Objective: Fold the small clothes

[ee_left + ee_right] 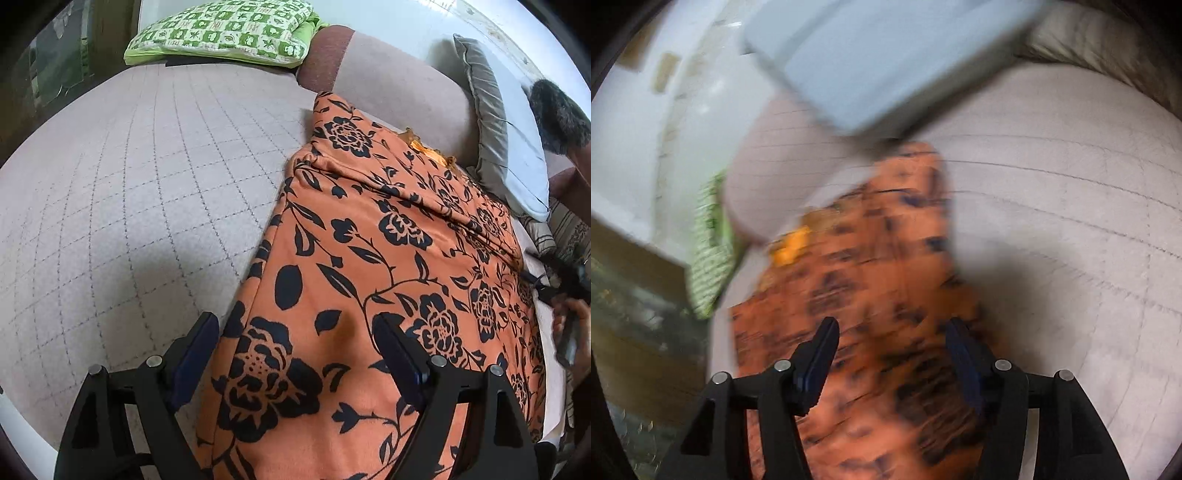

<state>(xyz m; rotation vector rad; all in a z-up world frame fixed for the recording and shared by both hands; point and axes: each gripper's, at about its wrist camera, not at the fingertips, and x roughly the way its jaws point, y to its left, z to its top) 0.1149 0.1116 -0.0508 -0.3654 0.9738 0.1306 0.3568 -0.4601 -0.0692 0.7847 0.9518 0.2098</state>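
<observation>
Grid-quilted bed cover [129, 192] under unlabelled orange floral garment [369, 277], both grippers agape.

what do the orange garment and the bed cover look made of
Orange garment: soft matte knit, probably jersey or brushed cotton, since it drapes in loose folds without shine. Bed cover: quilted fabric, matte and slightly fuzzy, with stitched grid lines; the fibre can't be told.

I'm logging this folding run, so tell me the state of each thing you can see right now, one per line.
Orange flowered garment: lying spread on the bed, partly folded, held by neither gripper.
Left gripper: open, above the garment's near end.
Right gripper: open, above the garment; view blurred.
Green checked pillow: lying flat at the far end.
Grey pillow: propped against the wall.
</observation>
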